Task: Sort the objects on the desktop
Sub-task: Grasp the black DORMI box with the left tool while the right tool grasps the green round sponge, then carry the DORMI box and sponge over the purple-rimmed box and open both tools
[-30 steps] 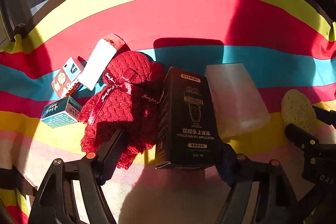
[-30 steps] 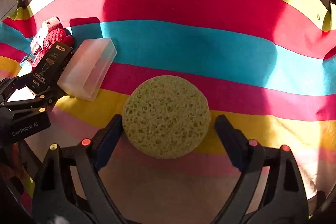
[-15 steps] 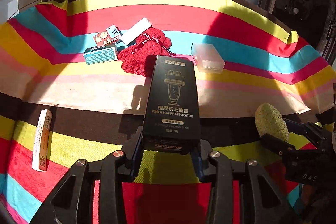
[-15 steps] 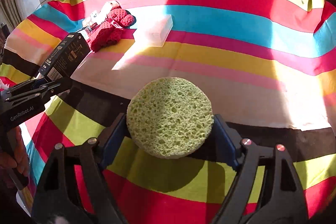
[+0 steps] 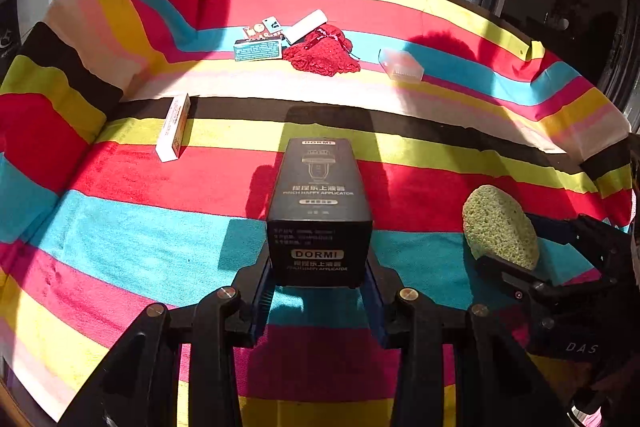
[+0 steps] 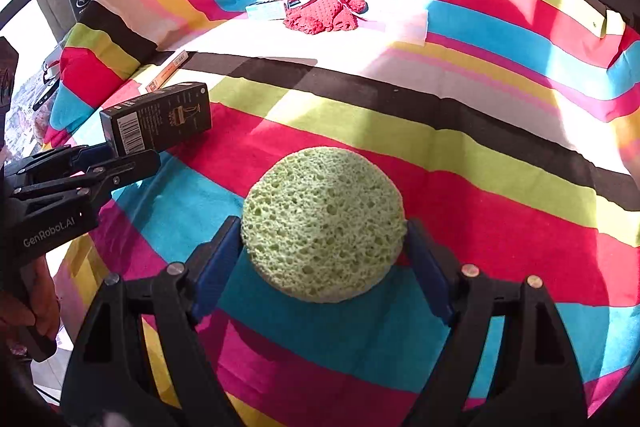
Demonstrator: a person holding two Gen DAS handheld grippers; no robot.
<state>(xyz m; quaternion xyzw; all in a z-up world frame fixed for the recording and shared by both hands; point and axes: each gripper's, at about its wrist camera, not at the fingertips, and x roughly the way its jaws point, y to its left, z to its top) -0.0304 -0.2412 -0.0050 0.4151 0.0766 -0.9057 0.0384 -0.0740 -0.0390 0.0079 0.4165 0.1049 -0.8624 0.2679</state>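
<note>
A striped cloth (image 5: 140, 227) covers the surface by sunlit windows. The left gripper (image 5: 318, 301) grips a black box (image 5: 319, 211); the right gripper (image 6: 322, 263) clamps a green sponge (image 6: 322, 223), both held above it.

A black box (image 5: 319, 211) with the word DORMI on it is held up above the striped bench, clamped at its near end, long side pointing away. A round green sponge (image 6: 323, 223) full of little holes is held up too, squeezed on both sides. Near the far edge lie a red knitted thing (image 5: 322, 53), a teal box (image 5: 257, 49), a white box (image 5: 306, 27) and a clear box (image 5: 401, 65). A long white and orange box (image 5: 173, 127) lies flat near the left edge.
</note>
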